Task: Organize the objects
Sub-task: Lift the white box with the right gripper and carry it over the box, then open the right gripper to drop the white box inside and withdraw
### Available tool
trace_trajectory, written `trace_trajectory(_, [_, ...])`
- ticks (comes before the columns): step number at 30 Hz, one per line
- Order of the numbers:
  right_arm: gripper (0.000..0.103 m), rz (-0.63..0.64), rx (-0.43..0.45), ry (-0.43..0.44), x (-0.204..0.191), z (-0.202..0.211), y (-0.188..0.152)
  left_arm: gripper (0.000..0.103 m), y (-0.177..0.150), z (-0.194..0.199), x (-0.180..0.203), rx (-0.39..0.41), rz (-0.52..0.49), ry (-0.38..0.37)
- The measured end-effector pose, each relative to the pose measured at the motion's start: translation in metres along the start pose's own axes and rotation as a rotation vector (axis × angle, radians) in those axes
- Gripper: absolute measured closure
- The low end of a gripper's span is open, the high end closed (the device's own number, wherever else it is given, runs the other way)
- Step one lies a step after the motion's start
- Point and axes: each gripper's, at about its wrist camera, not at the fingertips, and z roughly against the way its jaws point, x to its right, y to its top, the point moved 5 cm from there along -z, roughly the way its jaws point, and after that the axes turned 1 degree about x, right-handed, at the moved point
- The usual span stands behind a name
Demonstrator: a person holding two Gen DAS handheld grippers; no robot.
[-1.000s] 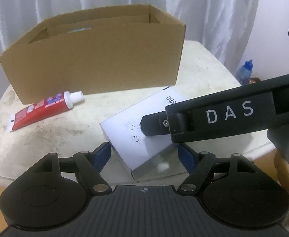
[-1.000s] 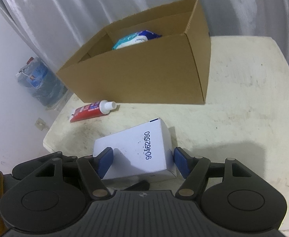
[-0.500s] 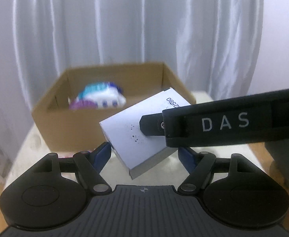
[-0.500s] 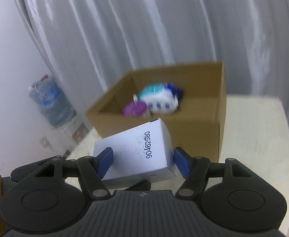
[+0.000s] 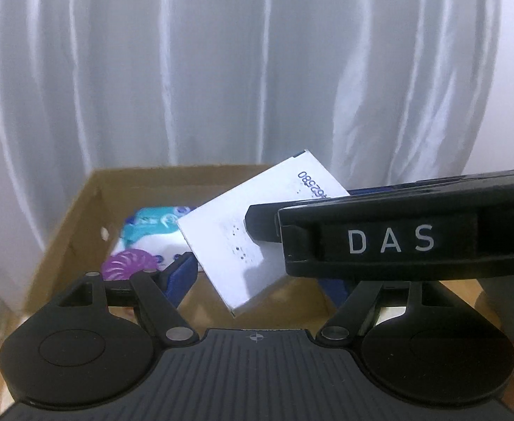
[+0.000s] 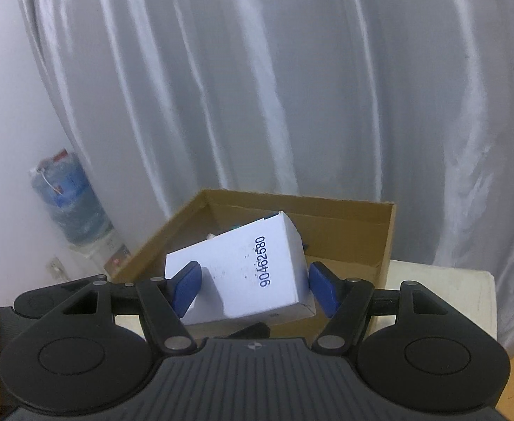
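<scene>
now both claws pinch the white box [image 6: 246,273], one from each side: the right claw [image 6: 253,291] grips its long edges, the left claw [image 5: 257,280] its end. tilted, the box hangs above the open cardboard box [image 6: 355,224], where a teal-and-white packet [image 5: 148,228] lies; the desk [image 6: 443,291] shows beside it.

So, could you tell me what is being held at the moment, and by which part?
The white box, by its sides: both the left gripper and right gripper clamp it across its width.
</scene>
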Motion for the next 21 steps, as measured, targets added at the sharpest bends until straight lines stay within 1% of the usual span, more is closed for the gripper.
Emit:
trace_trajectory(5, [0.032, -0.035, -0.135, 0.029, 0.031, -0.046, 0.017, 0.029, 0.010, -0.037, -0.009, -0.102, 0.133, -0.044])
trace_trajectory(9, [0.033, -0.028, -0.229, 0.040, 0.049, -0.079, 0.029, 0.029, 0.010, -0.061, -0.014, -0.169, 0.206, -0.078])
trace_trajectory(11, [0.033, -0.006, -0.254, 0.028, 0.055, -0.089, 0.030, 0.029, 0.007, -0.068, -0.013, -0.201, 0.239, -0.100])
trace_trajectory(14, [0.034, 0.054, -0.284, 0.010, 0.057, -0.105, 0.032, 0.029, 0.003, -0.076, -0.008, -0.228, 0.258, -0.117])
trace_trajectory(16, [0.040, 0.105, -0.290, -0.011, 0.058, -0.111, 0.029, 0.029, 0.000, -0.081, -0.006, -0.245, 0.270, -0.135])
trace_trajectory(19, [0.040, 0.195, -0.280, -0.034, 0.058, -0.115, 0.027, 0.028, -0.003, -0.085, 0.000, -0.250, 0.252, -0.150])
trace_trajectory(21, [0.040, 0.213, -0.271, -0.039, 0.058, -0.115, 0.026, 0.026, -0.006, -0.084, 0.004, -0.248, 0.232, -0.141])
